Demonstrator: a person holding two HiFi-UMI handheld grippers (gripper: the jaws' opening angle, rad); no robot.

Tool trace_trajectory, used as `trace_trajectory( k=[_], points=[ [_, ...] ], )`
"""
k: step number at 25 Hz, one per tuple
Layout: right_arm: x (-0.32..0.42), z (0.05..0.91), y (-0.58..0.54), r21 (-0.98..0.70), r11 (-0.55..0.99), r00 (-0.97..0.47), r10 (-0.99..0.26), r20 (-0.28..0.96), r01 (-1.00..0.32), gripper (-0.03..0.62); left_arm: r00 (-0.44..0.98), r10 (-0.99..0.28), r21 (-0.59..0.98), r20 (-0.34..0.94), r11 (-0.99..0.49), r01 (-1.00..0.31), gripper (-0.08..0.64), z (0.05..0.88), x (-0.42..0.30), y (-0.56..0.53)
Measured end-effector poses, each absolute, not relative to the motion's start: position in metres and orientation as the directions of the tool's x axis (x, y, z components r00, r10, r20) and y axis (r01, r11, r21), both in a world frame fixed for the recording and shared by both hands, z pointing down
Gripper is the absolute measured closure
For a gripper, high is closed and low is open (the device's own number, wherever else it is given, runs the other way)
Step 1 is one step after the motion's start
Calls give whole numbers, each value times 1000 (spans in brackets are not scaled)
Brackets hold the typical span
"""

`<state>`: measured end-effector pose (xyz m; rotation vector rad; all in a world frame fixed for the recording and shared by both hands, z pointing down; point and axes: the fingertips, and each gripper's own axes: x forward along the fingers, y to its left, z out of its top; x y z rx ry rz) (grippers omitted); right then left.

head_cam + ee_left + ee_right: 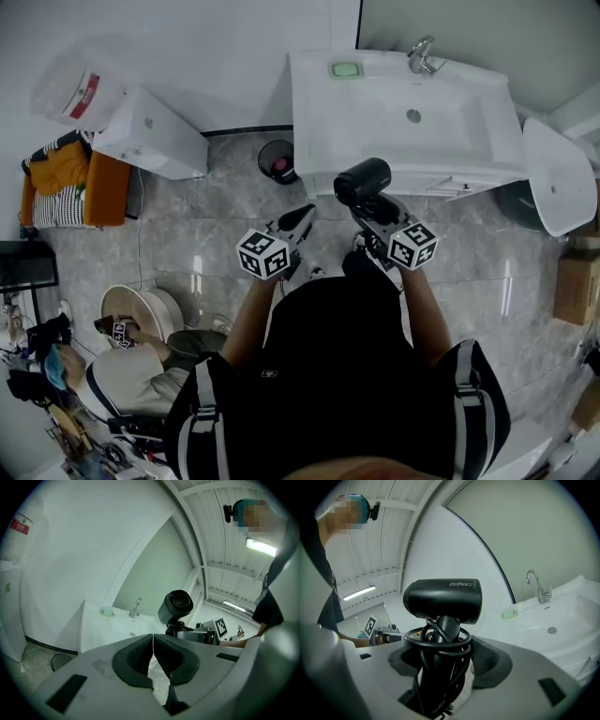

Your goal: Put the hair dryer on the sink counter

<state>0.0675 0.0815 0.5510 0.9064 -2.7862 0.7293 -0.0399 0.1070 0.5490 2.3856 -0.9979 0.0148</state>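
A black hair dryer [362,180] [443,599] [176,606] stands upright with its cord wound round the handle. My right gripper [367,208] [440,660] is shut on that handle and holds it just in front of the white sink counter [319,103] [576,597] [93,620]. My left gripper [302,220] [153,660] is shut with nothing between its pads, to the left of the dryer and short of the counter's front edge.
On the counter are a faucet [422,54] [538,587] and a green soap dish [345,69] [509,614]. A small black bin [277,161] stands on the floor left of the sink. A white toilet lid [561,176] is at the right, a white cabinet [150,136] at the left.
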Motion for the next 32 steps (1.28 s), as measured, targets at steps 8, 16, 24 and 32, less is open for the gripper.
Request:
trace_trajectory(
  k=[8,16,24,32],
  points=[
    [72,558,58,-410,732,-839,-471,271,-544,262,696,-680,486,229,-540,-687,543,552,-32,82],
    [86,559,26,-442,746,-867,-419,268,-497,262,653,-723,485,225,-498,-719,543,548,-11,51],
    [93,557,5,-442,783,-897,-353,265,-438,262,607,-762,495,227,-446,-746,543,547,5,36],
    [109,563,-18,-451,784,-903,-341,261,-427,262,571,-784,489,245,-408,-771,543,550,20,18]
  ],
)
